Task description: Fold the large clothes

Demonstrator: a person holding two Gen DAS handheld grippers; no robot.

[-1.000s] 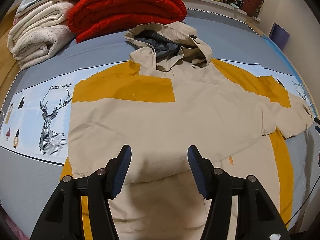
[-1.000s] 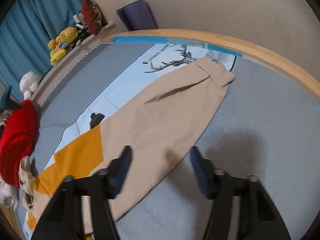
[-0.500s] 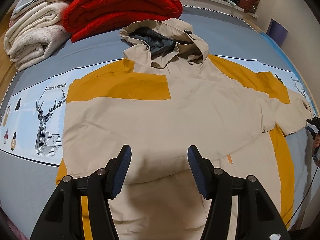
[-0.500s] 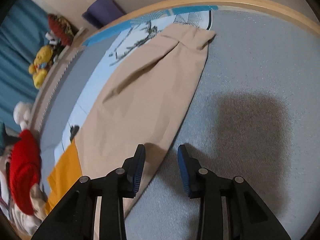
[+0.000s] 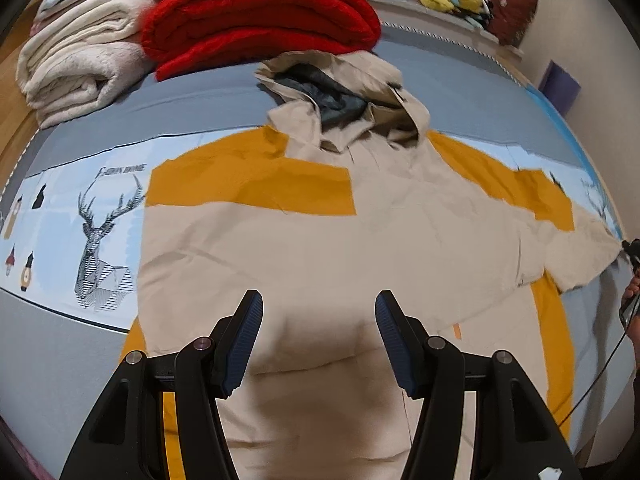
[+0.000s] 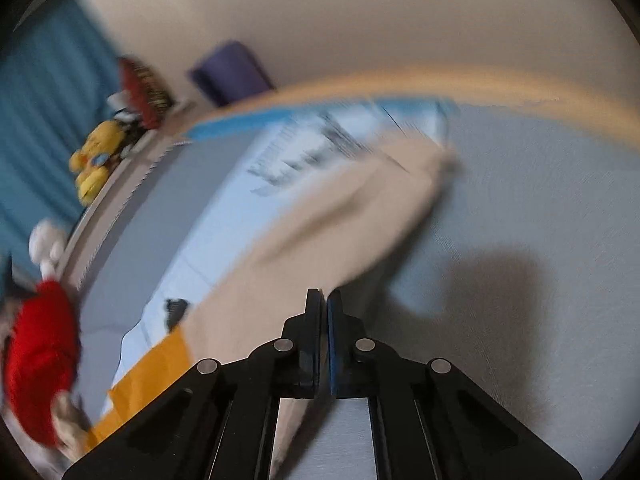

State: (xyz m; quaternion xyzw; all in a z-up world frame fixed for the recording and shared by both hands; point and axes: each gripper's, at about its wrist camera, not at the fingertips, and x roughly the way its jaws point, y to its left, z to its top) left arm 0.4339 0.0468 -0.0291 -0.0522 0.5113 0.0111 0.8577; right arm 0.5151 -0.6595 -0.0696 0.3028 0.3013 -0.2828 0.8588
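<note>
My right gripper (image 6: 324,300) is pinched tight on the sleeve edge (image 6: 344,216), I judge to swing it across the body. My left gripper (image 5: 318,320) hangs wide above the hem, gripping nothing. The beige-and-mustard hooded jacket (image 5: 320,248) lies flat on the grey bed (image 5: 60,360), hood (image 5: 340,96) rumpled toward the red blanket (image 5: 260,12).
</note>
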